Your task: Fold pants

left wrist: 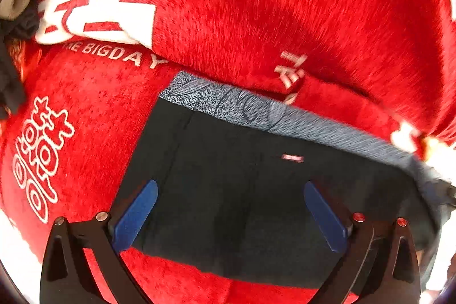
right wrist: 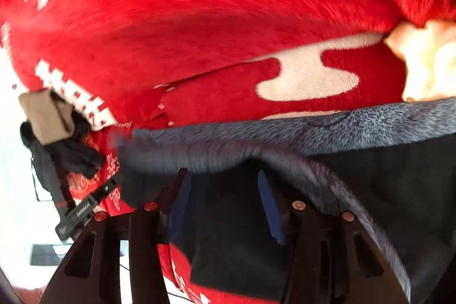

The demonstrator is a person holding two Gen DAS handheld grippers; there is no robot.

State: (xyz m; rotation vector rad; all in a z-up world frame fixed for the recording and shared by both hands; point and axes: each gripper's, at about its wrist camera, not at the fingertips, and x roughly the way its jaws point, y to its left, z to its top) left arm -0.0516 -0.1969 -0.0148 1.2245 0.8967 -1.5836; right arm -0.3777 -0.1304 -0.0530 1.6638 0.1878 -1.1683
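Note:
Dark pants (left wrist: pixel 228 138) lie flat on a red plush blanket, with a band of grey fleecy lining (left wrist: pixel 256 110) showing along their far edge. My left gripper (left wrist: pixel 230 185) hangs over them, its blue pads (left wrist: pixel 136 215) wide apart and holding nothing. In the right wrist view the same pants (right wrist: pixel 384 175) fill the lower right, and their grey lining edge (right wrist: pixel 342 130) is rolled over. My right gripper (right wrist: pixel 223 173) stands partly open just short of that rolled edge. Dark cloth lies under and between its pads, which do not press on it.
The red blanket (left wrist: pixel 285 4) with white lettering covers the whole surface and is bunched into folds behind the pants. A heap of tan and black clothes (right wrist: pixel 48 116) sits at its left edge. A cream object (right wrist: pixel 427 61) shows at the right, and pale floor (right wrist: pixel 17 190) lies beyond the left edge.

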